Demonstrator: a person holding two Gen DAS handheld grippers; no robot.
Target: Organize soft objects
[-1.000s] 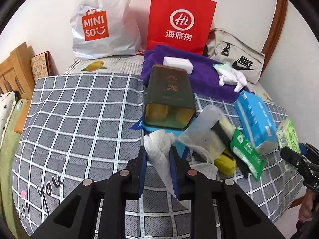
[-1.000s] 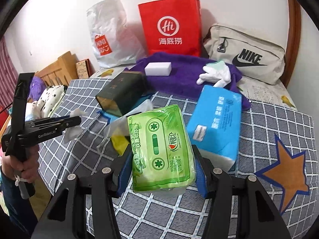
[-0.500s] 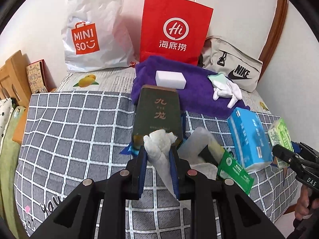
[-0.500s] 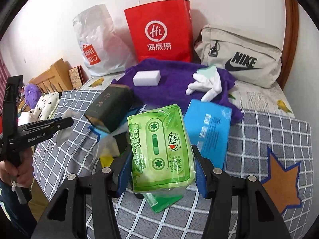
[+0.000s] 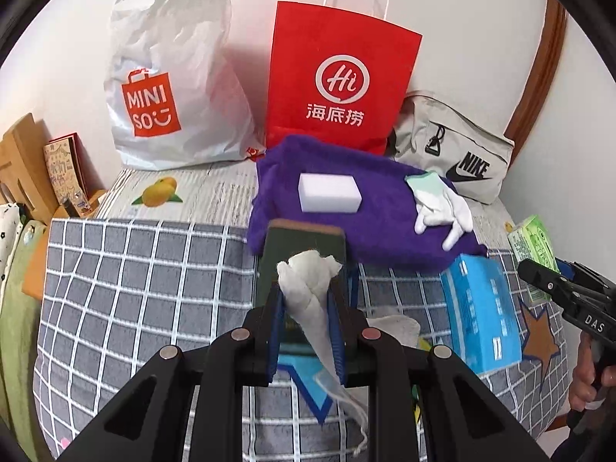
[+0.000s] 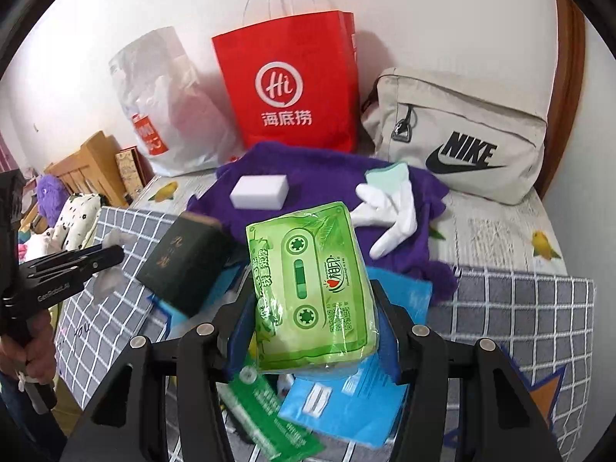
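Two grippers are each carrying a soft thing above a grey checked blanket (image 5: 146,277). At nine o'clock in the left wrist view, a wooden headboard (image 5: 19,169) is standing by the wall, and a white Miniso bag (image 5: 169,88) is leaning at eleven. At six o'clock the left gripper (image 5: 306,300) is clamping a crumpled white cloth (image 5: 308,281) between its blue pads, with a drawstring trailing below; a dark green tin (image 5: 304,242) is lying just behind it. At twelve a red paper bag (image 5: 338,88) is standing behind a purple towel (image 5: 385,227), which is bearing a white sponge block (image 5: 329,193) and a white glove (image 5: 442,208). A beige Nike bag (image 5: 458,154) is resting at two o'clock, and a blue tissue pack (image 5: 481,308) is lying at four. In the right wrist view, the right gripper (image 6: 312,331) at six o'clock is squeezing a green tissue pack (image 6: 308,288) printed with a cassette, holding it above the blue pack and a dark green sachet (image 6: 265,408)
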